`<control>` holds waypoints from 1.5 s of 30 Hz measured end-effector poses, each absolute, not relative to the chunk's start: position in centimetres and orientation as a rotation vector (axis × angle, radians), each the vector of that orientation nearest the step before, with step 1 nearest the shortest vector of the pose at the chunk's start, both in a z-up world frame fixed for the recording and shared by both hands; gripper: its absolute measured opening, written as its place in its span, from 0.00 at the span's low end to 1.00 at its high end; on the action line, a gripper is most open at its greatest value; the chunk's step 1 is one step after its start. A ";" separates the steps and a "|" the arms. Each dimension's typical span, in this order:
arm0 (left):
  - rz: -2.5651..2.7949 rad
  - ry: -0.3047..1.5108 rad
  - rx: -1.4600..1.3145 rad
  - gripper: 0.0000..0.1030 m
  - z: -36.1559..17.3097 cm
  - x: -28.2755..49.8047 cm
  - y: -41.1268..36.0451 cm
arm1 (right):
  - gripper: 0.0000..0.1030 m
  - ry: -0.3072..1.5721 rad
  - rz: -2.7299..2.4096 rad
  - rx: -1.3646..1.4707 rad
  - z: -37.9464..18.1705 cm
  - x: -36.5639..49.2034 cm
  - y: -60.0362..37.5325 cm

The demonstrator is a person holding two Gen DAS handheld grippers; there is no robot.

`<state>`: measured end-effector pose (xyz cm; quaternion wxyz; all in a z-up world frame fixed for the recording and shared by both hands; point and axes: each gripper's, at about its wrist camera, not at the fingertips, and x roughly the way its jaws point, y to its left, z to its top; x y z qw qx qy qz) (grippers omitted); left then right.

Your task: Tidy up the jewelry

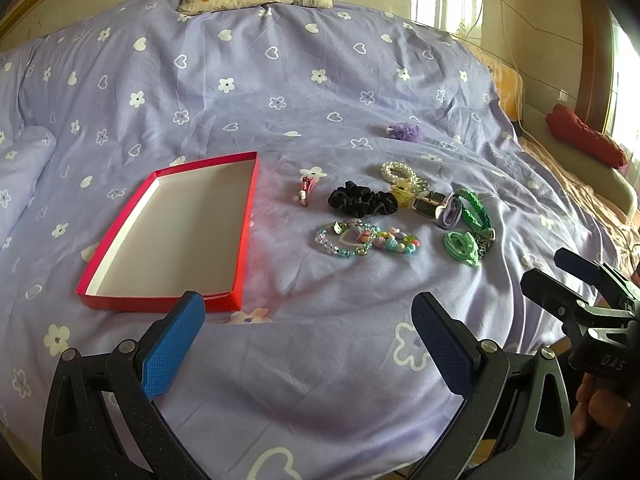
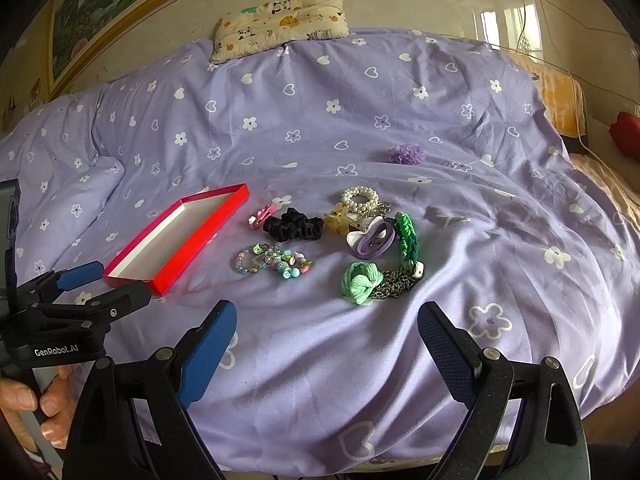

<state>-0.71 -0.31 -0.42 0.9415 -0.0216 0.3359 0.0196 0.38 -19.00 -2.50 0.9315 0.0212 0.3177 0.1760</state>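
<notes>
The jewelry lies in a loose cluster on the lilac bedspread (image 1: 280, 360) toward its right side: a black scrunchie (image 1: 362, 199), a pearl bracelet (image 1: 397, 171), a colourful bead bracelet (image 1: 366, 239), a green braided band (image 2: 407, 239) and what looks like a small pink clip (image 1: 306, 191), with a purple flower piece (image 2: 407, 154) apart nearer the pillow (image 2: 280, 20). Just left of them sits the red box (image 1: 236, 280), nothing in it. My left claw (image 1: 308, 344) and right claw (image 2: 326, 350) both hang spread wide over the bedspread's near edge, holding nothing.
</notes>
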 end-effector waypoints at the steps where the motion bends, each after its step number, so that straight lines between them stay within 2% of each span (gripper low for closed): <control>1: 0.040 0.686 -0.044 1.00 -0.4 -0.7 -0.4 | 0.91 0.651 0.360 0.044 -2.5 0.4 -19.0; 16: 0.031 0.702 -0.050 1.00 -0.6 -0.3 -0.4 | 0.91 0.661 0.372 0.060 -2.3 0.8 -19.0; 33: -0.055 0.842 -0.086 1.00 -1.8 6.1 0.5 | 0.91 0.771 0.345 0.137 -3.3 6.1 -21.5; 37: -0.083 0.850 -0.054 0.95 -1.9 7.6 0.0 | 0.90 0.804 0.340 0.135 -3.8 7.8 -21.6; 39: -0.103 0.857 -0.040 0.87 -2.0 8.5 -0.3 | 0.90 0.817 0.340 0.136 -3.9 8.7 -21.6; 42: -0.149 0.886 -0.024 0.73 -2.4 10.0 -0.8 | 0.81 0.832 0.337 0.119 -4.0 10.1 -21.4; 45: -0.190 0.907 -0.017 0.69 -2.9 11.2 -1.2 | 0.73 0.859 0.326 0.111 -4.5 11.8 -21.4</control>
